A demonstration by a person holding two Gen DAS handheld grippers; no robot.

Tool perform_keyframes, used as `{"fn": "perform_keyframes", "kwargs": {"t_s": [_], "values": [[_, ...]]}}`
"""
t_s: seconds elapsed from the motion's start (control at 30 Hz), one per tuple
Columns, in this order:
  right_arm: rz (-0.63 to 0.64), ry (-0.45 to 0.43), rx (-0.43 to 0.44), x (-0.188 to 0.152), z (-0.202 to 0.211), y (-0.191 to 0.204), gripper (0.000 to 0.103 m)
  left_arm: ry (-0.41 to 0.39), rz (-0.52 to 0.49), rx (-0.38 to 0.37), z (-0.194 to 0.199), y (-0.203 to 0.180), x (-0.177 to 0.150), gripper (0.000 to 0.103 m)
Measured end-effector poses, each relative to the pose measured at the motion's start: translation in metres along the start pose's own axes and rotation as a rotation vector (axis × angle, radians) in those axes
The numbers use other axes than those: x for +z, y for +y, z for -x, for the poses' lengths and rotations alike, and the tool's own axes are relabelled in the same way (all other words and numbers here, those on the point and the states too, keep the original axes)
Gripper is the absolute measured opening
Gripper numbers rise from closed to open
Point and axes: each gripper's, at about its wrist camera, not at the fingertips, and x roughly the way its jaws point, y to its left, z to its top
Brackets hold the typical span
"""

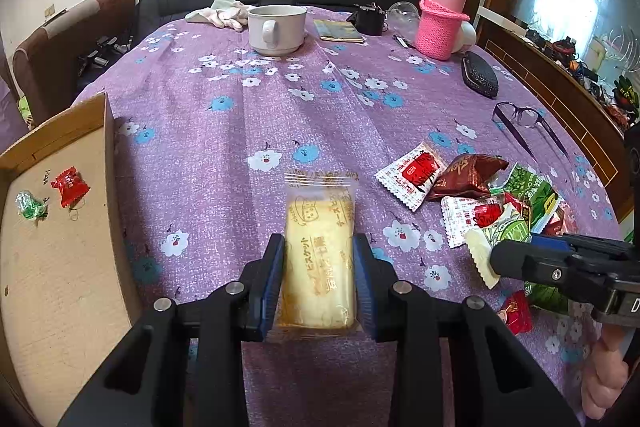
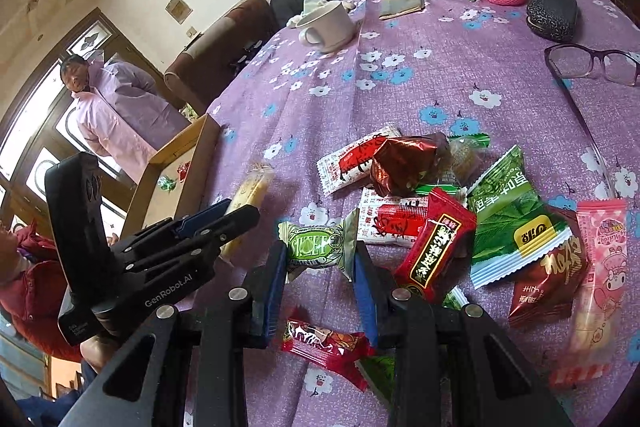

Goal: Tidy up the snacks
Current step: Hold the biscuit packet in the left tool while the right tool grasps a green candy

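My left gripper [image 1: 319,247] is shut on a yellow biscuit packet [image 1: 320,259], held above the purple tablecloth. It also shows in the right wrist view [image 2: 250,193]. A cardboard box [image 1: 60,227] at the left holds a red candy [image 1: 69,185] and a green candy [image 1: 29,205]. My right gripper [image 2: 320,251] is shut on a green-and-white wrapped sweet [image 2: 318,247] at the left edge of a pile of snack packets [image 2: 460,223]. In the left wrist view the right gripper [image 1: 500,259] is at the right, by the pile [image 1: 480,195].
A white cup [image 1: 277,29], a pink knitted bottle [image 1: 440,23], a black glasses case [image 1: 480,75], purple glasses [image 1: 520,119] and a booklet [image 1: 338,31] stand at the far side of the table. A person in pink [image 2: 112,115] stands beyond the box.
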Motion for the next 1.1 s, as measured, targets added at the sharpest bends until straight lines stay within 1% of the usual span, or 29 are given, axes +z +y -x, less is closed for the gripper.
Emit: {"fn": "perform_keyframes", "kwargs": {"t_s": [0.53,0.77,0.87,1.1], "values": [[-0.014,-0.021,-0.006,0.001,0.006,-0.004,0.035,-0.012,-0.005,-0.010,0.003,-0.002,0.001,0.033],[-0.007,-0.034,-0.025,0.001,0.008,-0.004,0.035,-0.014,-0.005,-0.013,0.003,-0.003,0.001,0.033],[-0.008,-0.041,-0.038,0.001,0.009,-0.005,0.035,-0.013,0.010,-0.023,0.004,-0.001,0.002,0.033],[-0.011,-0.060,-0.051,0.002,0.013,-0.006,0.035,-0.042,0.032,-0.043,0.020,0.000,0.004,0.033]]}}
